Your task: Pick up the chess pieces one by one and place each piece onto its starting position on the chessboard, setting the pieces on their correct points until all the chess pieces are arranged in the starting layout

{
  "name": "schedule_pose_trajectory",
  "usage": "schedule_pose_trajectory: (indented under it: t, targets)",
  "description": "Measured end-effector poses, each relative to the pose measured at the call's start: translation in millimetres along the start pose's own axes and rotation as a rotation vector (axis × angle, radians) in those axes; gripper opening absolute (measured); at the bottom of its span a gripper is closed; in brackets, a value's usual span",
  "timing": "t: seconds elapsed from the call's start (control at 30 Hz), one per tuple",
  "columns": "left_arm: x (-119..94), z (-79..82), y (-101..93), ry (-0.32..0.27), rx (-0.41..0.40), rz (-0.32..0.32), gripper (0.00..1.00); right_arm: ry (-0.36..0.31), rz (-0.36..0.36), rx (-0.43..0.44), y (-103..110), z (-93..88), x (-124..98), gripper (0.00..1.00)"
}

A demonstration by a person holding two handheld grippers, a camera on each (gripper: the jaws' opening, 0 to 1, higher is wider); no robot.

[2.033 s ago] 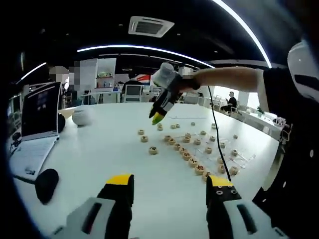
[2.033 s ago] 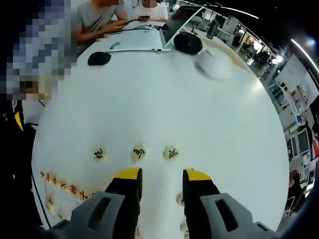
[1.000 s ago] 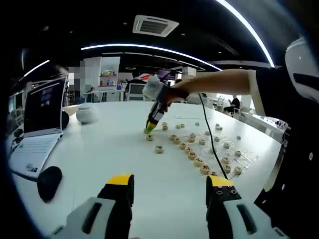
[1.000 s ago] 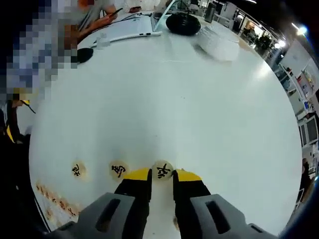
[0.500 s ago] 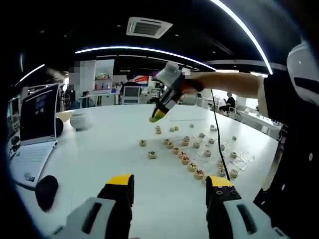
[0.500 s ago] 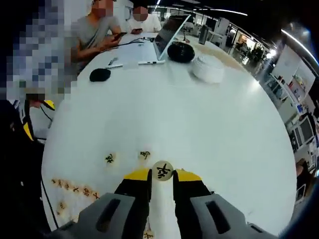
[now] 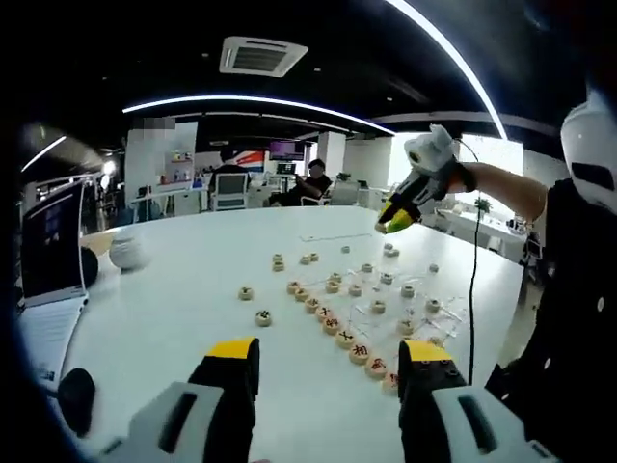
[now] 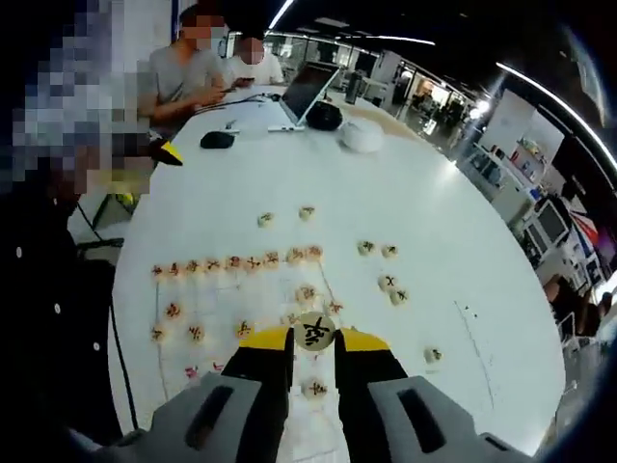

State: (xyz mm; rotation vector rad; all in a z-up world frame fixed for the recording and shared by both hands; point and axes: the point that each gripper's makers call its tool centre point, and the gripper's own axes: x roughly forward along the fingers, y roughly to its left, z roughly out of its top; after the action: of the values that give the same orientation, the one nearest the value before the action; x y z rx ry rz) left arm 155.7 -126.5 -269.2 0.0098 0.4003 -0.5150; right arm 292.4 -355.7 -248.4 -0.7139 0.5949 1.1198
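The right hand-held gripper (image 8: 313, 340) — clenched on a chess piece (image 8: 313, 332) — has lifted it off the bench (image 8: 463, 241) and now carries it above the chessboard (image 8: 241, 333); placement comes next. The left hand-held gripper (image 7: 328, 362) hangs released.

The table (image 8: 463, 241) has a smooth white top with a soft sheen. The chess pieces (image 8: 253, 261) look like pale, matt wood with dark inked characters. The board (image 7: 424, 313) seems a thin, clear, glossy sheet, though it is hard to make out. The right gripper (image 8: 313, 340) has matt grey plastic with yellow tips.
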Motion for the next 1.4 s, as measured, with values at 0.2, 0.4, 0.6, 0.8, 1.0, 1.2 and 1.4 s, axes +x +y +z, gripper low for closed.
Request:
schedule_pose_trajectory:
  t: [0.2, 0.4, 0.6, 0.8, 1.0, 1.2, 1.4]
  targets:
    - [11, 3.1, -17.9, 0.019, 0.028, -0.047, 0.59, -0.046, -0.105, 0.099, 39, -56.4, -53, 0.19]
    - [19, 1.9, -26.4, 0.035, 0.035, -0.074, 0.59, -0.086, -0.184, 0.198, 75, -87.3, -72, 0.19]
    - [23, -0.3, -29.2, 0.053, 0.037, -0.091, 0.59, -0.121, -0.218, 0.303, 103, -107.0, -75, 0.19]
    - [25, 0.8, -28.8, 0.054, 0.04, -0.1, 0.59, -0.101, -0.171, 0.3, 122, -108.9, -51, 0.19]
    - [23, -1.6, -28.2, 0.051, 0.029, -0.096, 0.59, -0.063, -0.095, 0.258, 134, -105.7, -24, 0.19]
    - [20, -9.5, -23.2, 0.061, 0.012, -0.079, 0.59, -0.008, -0.034, 0.212, 145, -110.1, -1, 0.19]
    - [19, -12.0, -20.1, 0.063, 0.001, -0.07, 0.59, 0.018, -0.004, 0.195, 150, -113.1, 9, 0.19]
